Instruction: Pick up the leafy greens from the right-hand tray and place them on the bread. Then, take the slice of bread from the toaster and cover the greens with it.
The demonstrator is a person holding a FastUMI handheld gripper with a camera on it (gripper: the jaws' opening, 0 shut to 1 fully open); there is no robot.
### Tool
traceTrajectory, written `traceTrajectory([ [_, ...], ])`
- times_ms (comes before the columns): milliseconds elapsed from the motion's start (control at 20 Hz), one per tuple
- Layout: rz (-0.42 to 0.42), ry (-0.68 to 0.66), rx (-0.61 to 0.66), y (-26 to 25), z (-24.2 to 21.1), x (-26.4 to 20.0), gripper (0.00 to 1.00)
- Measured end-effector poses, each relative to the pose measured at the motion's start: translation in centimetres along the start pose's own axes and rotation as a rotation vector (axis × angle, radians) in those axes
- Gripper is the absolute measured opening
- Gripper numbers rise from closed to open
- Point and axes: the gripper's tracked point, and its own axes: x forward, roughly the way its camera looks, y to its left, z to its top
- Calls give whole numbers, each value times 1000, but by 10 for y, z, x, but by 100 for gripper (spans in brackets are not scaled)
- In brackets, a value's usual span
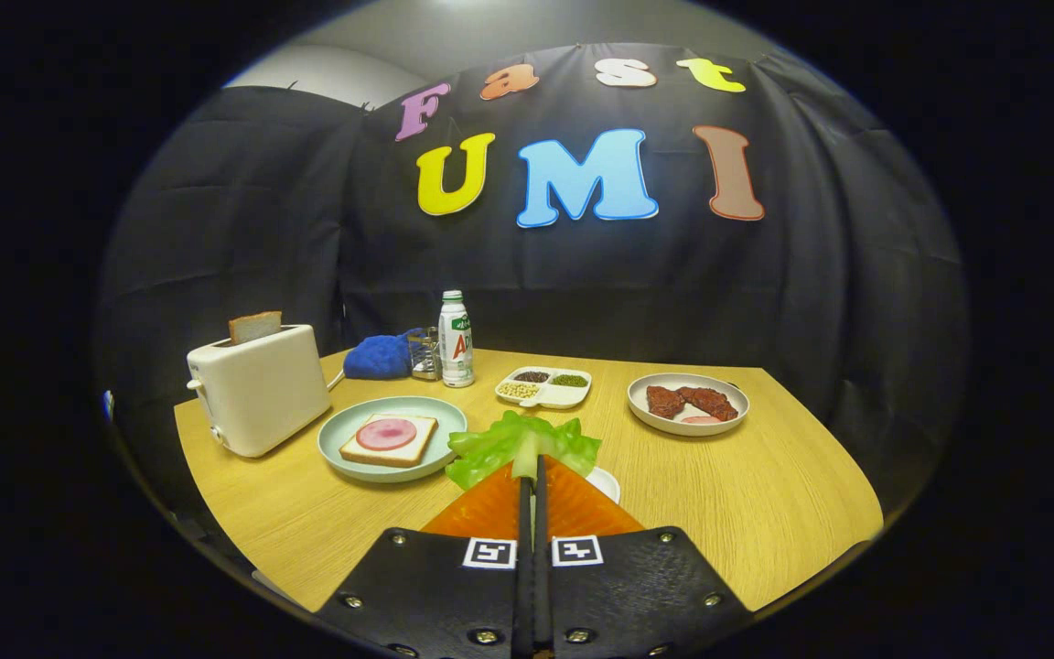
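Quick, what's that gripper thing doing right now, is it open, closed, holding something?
Gripper: closed, its two fingers pinched on the leafy greens, holding them just ahead of the fingertips.

Black textured claw (532, 476) body with silver screws and two square markers.

Green lettuce (523, 444); cream toaster (257, 389) at ten o'clock; pale green plate (344, 453) under white bread (390, 440) with pink ham (386, 434); blue cloth (379, 357).
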Motion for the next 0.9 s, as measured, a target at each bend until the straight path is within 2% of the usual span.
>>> traceTrajectory([
  [450,6,-23,-16,23,22,7,0],
  [900,64,-26,-59,80,35,36,0],
])
